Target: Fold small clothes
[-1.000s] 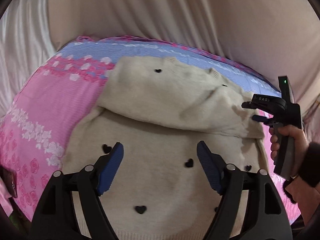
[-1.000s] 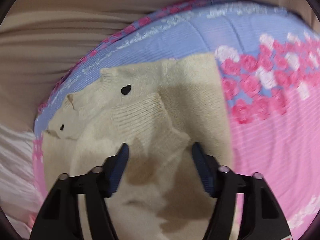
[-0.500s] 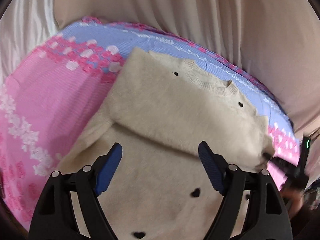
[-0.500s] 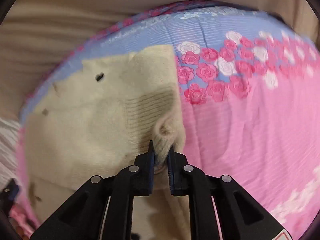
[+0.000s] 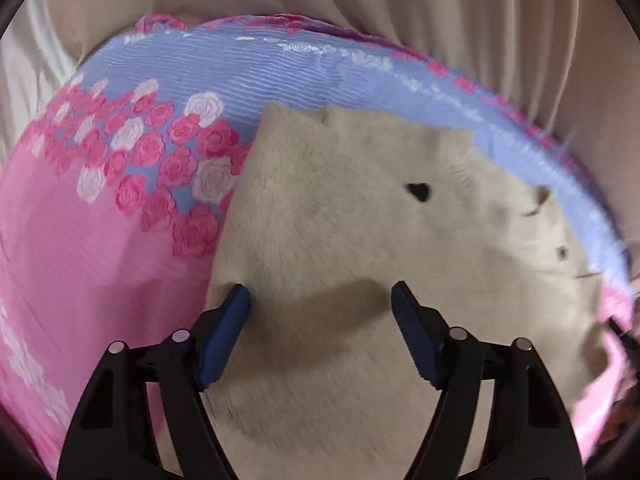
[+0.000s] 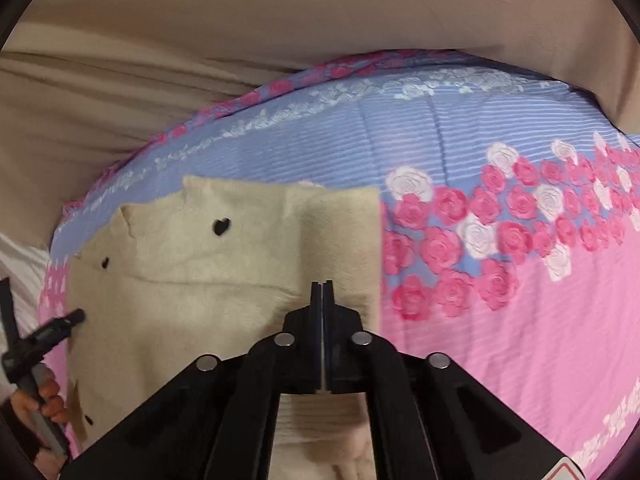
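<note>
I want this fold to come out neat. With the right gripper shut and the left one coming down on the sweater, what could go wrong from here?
1. The right gripper is shut, and no fabric shows between its jaws; if it holds nothing, its side will stay behind.
2. The left gripper, its jaws closing, straddles the sweater near its edge; it may pinch one layer only, or catch the bedspread too.
</note>
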`<action>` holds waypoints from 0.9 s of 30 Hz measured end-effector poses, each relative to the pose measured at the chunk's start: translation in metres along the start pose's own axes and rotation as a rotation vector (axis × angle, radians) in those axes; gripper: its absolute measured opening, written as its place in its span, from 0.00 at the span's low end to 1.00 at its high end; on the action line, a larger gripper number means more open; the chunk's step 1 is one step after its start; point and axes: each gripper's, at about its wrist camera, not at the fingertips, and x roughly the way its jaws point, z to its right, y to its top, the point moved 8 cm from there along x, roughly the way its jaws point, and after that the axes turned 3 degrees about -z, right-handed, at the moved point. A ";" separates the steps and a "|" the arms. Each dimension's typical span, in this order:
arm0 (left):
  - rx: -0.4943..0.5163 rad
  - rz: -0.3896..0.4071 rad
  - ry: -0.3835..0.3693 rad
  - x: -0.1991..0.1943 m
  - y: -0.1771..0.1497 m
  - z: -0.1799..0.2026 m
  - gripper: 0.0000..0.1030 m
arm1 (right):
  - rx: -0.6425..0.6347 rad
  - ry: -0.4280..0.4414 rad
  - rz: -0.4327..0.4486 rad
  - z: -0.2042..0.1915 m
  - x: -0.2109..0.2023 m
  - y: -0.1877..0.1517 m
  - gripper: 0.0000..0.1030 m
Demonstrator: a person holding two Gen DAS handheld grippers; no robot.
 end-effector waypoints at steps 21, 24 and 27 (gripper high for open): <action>-0.035 0.060 0.044 -0.007 0.006 -0.009 0.74 | -0.064 -0.106 -0.050 0.012 0.000 -0.038 0.13; -0.010 0.062 0.070 -0.009 -0.001 -0.009 0.76 | -0.034 -0.071 -0.069 0.026 0.012 -0.047 0.16; -0.010 0.040 0.101 -0.005 -0.010 -0.015 0.76 | 0.011 -0.070 -0.027 0.023 -0.010 -0.042 0.21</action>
